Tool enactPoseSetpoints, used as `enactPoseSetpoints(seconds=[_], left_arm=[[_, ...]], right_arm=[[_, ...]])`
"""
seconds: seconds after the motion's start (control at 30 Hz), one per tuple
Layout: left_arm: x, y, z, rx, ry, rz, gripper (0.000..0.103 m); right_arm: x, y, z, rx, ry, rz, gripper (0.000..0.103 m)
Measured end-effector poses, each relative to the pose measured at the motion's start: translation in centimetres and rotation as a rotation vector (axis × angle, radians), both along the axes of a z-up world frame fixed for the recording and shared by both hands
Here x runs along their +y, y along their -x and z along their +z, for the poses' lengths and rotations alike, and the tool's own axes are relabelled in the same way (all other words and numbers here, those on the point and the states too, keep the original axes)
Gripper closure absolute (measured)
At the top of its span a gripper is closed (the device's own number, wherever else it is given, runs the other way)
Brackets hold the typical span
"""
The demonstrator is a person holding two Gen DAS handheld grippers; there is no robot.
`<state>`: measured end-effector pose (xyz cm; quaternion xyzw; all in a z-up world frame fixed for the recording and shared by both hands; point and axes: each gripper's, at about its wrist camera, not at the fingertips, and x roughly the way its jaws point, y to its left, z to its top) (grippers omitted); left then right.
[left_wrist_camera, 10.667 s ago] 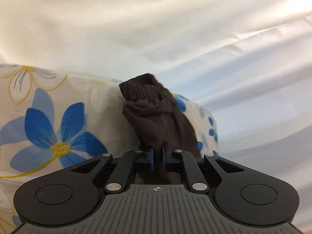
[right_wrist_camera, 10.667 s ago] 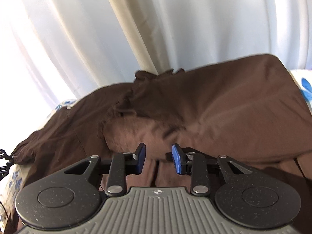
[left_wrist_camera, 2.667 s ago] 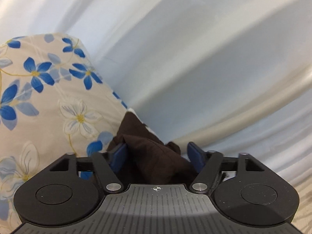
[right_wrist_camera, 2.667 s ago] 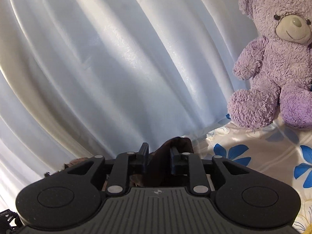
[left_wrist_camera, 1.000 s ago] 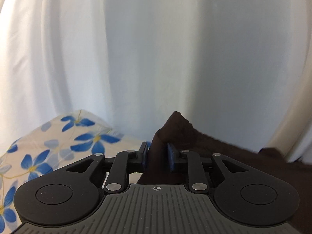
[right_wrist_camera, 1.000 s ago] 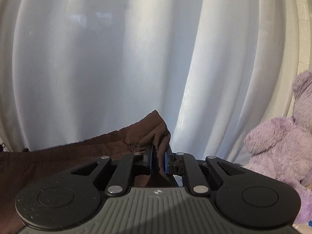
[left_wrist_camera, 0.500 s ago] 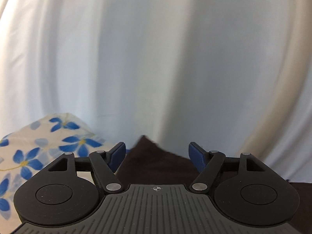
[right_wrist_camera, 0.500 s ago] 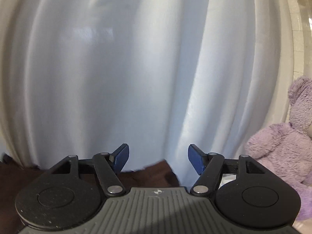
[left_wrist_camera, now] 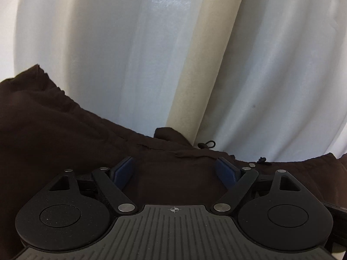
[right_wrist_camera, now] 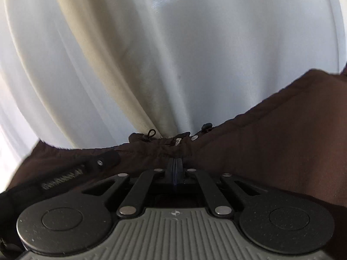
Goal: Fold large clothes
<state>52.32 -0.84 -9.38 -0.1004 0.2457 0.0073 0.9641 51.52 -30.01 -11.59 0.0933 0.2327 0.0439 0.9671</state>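
Curtain [left_wrist_camera: 134, 69] folds back brown garment [left_wrist_camera: 65, 134]; left tool [left_wrist_camera: 176, 169] gapes empty above it, right tool [right_wrist_camera: 175, 166] pinches its fabric.

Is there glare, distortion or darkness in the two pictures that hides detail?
Left wrist view: a glare patch on the white curtain, and the brown garment is dark, its folds faint. Right wrist view: fisheye bending curves the curtain folds, and the left edge is overexposed.

The dark brown garment [left_wrist_camera: 54, 130] is soft matt cloth with small shiny metal snaps [right_wrist_camera: 194, 138], the curtain [left_wrist_camera: 108, 43] behind is smooth, faintly glossy white fabric, and the left gripper [left_wrist_camera: 176, 170] is speckled matt black plastic.
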Motion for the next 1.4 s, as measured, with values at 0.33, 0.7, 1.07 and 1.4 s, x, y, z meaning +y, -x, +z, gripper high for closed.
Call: enactPoseSetpoints(seconds=[0.33, 0.7, 1.07, 1.4], left_arm=[[4.0, -0.5, 1.2, 0.010, -0.083, 0.069, 0.023], [18.4, 0.2, 0.7, 0.079, 0.119, 0.312, 0.013], [19.3, 1.1, 1.2, 0.145, 0.135, 0.296, 0.005], [19.3, 13.6, 1.5, 0.253, 0.106, -0.050, 0.003]], right_arm=[[0.2, -0.2, 2.2, 0.006, 0.017, 0.034, 0.103], [-16.9, 3.5, 4.3, -0.002, -0.047, -0.295, 0.103], [-20.4, 4.8, 3.2, -0.019, -0.287, -0.311, 0.103], [-21.3, 18.8, 5.7, 0.068, -0.127, -0.431, 0.073]])
